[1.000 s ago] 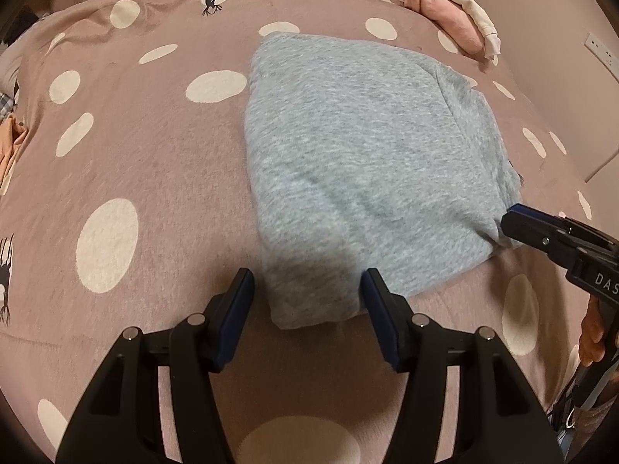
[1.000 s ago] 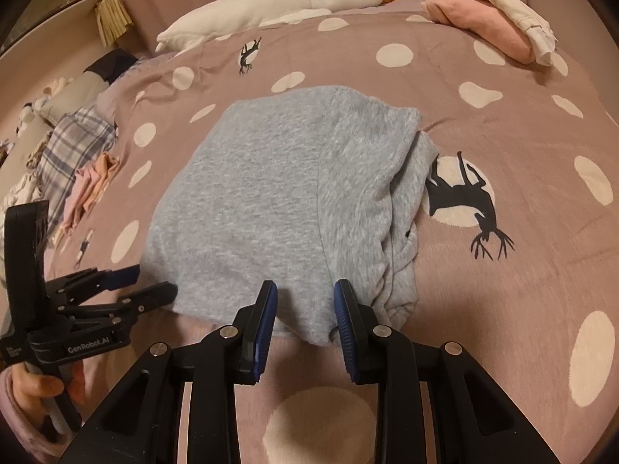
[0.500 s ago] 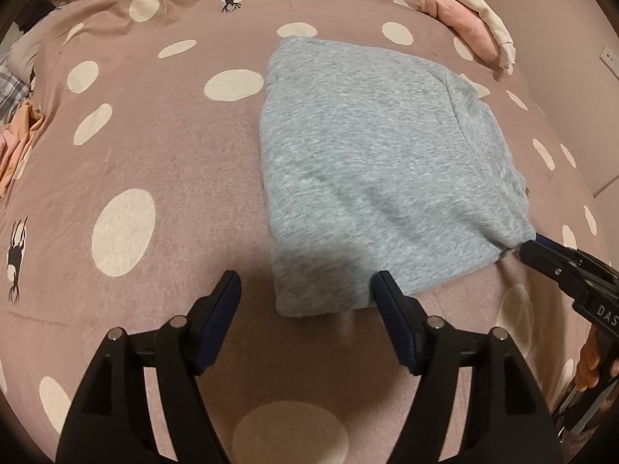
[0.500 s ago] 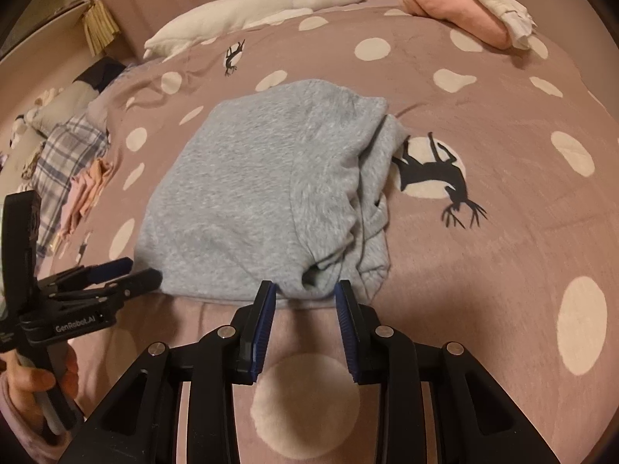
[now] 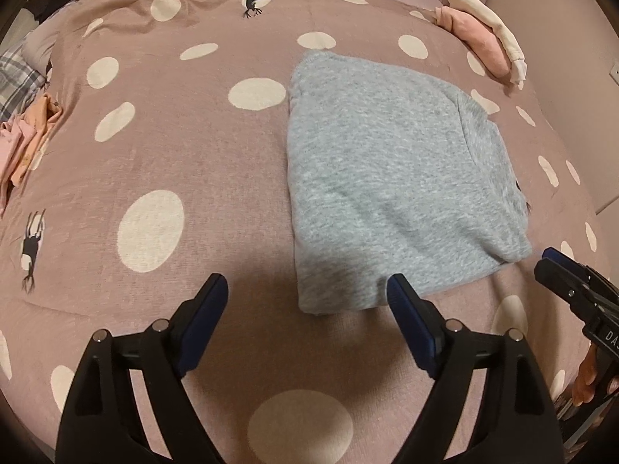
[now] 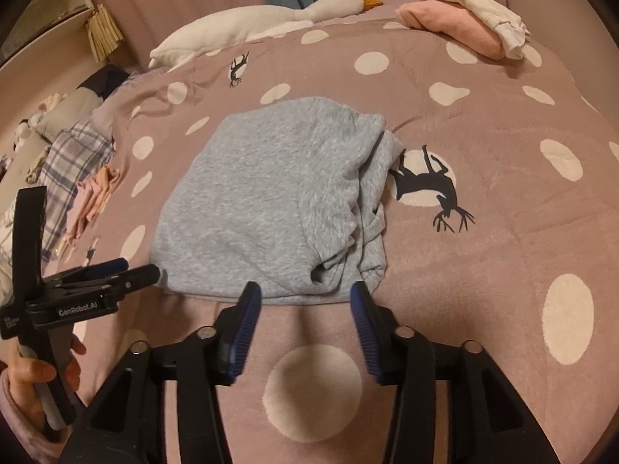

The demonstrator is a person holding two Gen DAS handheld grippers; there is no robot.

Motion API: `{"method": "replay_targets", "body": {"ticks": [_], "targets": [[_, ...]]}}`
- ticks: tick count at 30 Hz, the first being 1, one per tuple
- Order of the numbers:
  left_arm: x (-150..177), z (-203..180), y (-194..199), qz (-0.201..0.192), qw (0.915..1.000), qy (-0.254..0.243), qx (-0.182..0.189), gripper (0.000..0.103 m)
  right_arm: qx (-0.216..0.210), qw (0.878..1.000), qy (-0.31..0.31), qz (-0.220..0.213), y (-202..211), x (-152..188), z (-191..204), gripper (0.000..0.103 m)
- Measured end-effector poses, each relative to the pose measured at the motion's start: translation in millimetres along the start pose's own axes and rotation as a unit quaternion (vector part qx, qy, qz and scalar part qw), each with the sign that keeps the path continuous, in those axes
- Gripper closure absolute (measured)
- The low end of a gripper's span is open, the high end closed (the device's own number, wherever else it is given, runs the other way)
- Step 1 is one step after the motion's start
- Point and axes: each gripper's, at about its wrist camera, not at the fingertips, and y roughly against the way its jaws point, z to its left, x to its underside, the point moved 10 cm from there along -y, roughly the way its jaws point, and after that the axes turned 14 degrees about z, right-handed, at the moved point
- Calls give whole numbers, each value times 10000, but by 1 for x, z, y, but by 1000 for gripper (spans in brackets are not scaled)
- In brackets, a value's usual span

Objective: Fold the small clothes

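Note:
A folded grey sweatshirt (image 5: 390,185) lies flat on the pink polka-dot bedspread (image 5: 162,162); in the right wrist view the sweatshirt (image 6: 271,208) shows layered folds along its right side. My left gripper (image 5: 307,294) is open and empty, just short of the sweatshirt's near left corner. My right gripper (image 6: 305,297) is open and empty at the sweatshirt's near edge. The left gripper also shows at the left of the right wrist view (image 6: 127,270), and the right gripper at the right edge of the left wrist view (image 5: 549,261).
A folded pink garment (image 6: 452,25) with a white one (image 6: 468,0) on it lies at the far right. A white goose plush (image 6: 271,19) lies at the head of the bed. A pile of peach and plaid clothes (image 6: 81,178) is at the left.
Both grippers have let go of the sweatshirt's near edge, opened wider and drawn back from it. The sweatshirt lies still.

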Motion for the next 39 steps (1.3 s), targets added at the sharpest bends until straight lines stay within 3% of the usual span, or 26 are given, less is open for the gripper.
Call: {"method": "replay_targets", "body": {"ticks": [3,11,16,23,39], "targets": [[0,2,9,-99,9999,48,-123,2,41,10000,-8,-36,3,-2,2,39],[-2,-3,41,-476,9976,-133,-492,1,262,9995,-68,-151,17,-2,6,20],[-2,-13,66,-672,9968,-190,-388,0,504,9974,87,-507,42,-8,14,1],[-1,-19,88,-732,9973,-59,-79,0,825,9926,207,-872,75,-19,24,1],[7,-8,87,-673,9968,129,-419,0,916,9930,421,-617,66,-9,47,1]]}}
